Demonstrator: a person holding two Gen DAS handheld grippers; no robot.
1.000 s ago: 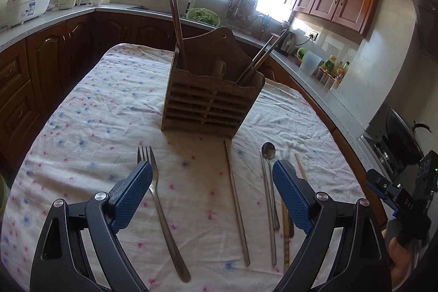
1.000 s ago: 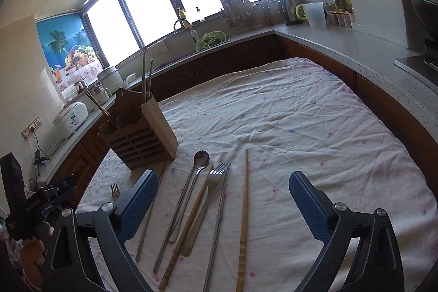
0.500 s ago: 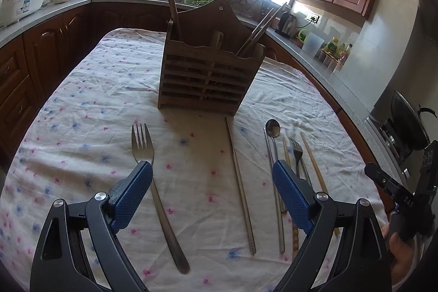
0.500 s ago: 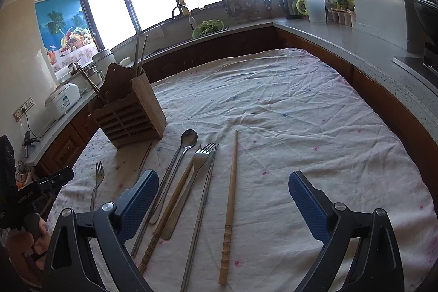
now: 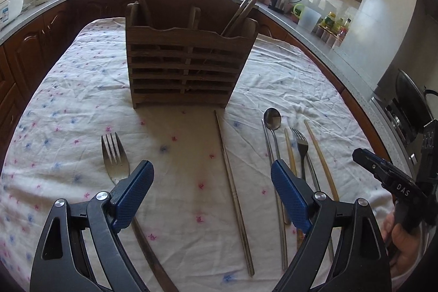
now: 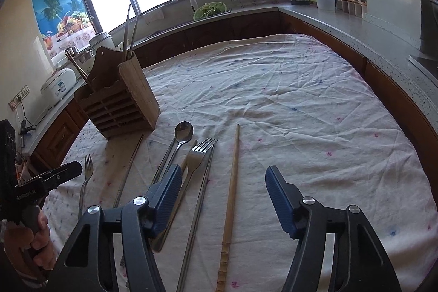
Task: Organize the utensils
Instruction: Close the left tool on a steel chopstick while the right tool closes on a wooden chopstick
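A wooden slatted utensil holder (image 5: 186,62) stands on the table with chopsticks in its left and right compartments; it also shows in the right wrist view (image 6: 117,106). On the cloth lie a fork (image 5: 115,158), a metal chopstick (image 5: 232,185), a spoon (image 5: 272,119), a second fork (image 5: 301,144) and wooden chopsticks (image 5: 320,155). My left gripper (image 5: 212,196) is open and empty above the cloth, between the fork and the spoon. My right gripper (image 6: 223,193) is open and empty over a wooden chopstick (image 6: 232,177), next to the fork (image 6: 199,155) and spoon (image 6: 183,132).
A white floral tablecloth (image 6: 287,106) covers the table. Kitchen counters (image 6: 356,26) with a rice cooker (image 6: 58,84), kettle, jars and sink ring the table. A stove with a pan (image 5: 410,100) stands at the right. Each gripper shows in the other's view.
Both grippers have moved forward and lower toward the utensils; the holder looms larger in the left wrist view. Both stay open and empty.
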